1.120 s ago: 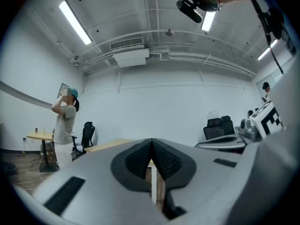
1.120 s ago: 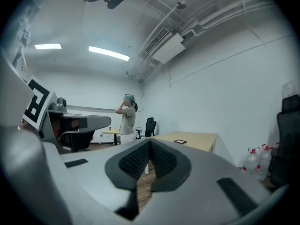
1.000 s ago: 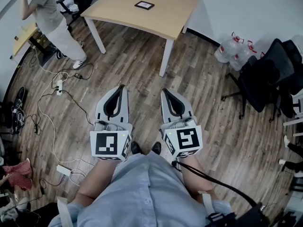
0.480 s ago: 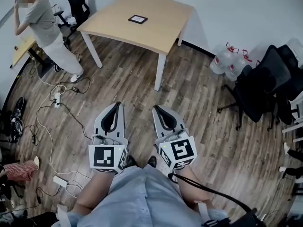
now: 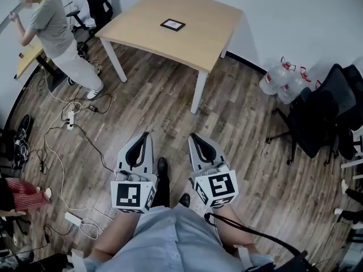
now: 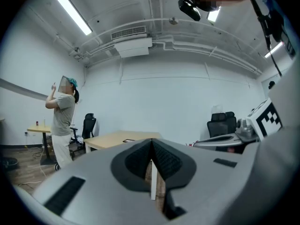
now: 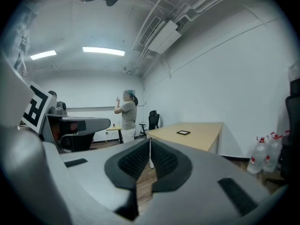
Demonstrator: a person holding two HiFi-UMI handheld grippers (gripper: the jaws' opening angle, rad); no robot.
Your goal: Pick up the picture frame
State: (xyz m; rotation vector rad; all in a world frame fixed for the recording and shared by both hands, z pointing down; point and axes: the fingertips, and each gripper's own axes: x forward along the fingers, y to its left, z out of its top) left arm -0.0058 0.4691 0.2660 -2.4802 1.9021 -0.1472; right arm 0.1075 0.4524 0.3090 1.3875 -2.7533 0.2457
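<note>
Brown plank floor (image 5: 244,135) fills most of the head view. At its far left a standing person (image 5: 57,33) faces away, with loose white cables (image 5: 59,146) trailing across the boards below them. Moving rightward, the left gripper (image 5: 145,135) is held low in front of the wearer's body. Its jaws are pressed fully together with nothing between them, as its own view confirms. Ahead and above it in the head view stands the pale wooden worktop (image 5: 198,35). The picture frame (image 5: 172,24) lies flat on the worktop near its middle, well apart from both grippers. It is a small dark rectangle. Its long axis appears to run roughly across the view, slightly tilted, so a long edge faces the wearer. It sits almost on the line between the two grippers, so neither is clearly nearer, though the right may have a slight edge. The right gripper (image 5: 193,135) points toward the worktop. Its jaws are closed with only a hairline gap, and it is empty. In its own view the picture frame (image 7: 183,132) shows just right of the jaw tips. Reaching the frame looks to call for crossing the open floor first and then parting the jaws. Farther right, water bottles (image 5: 283,78) stand by the wall, beside a black office chair (image 5: 317,109).
</note>
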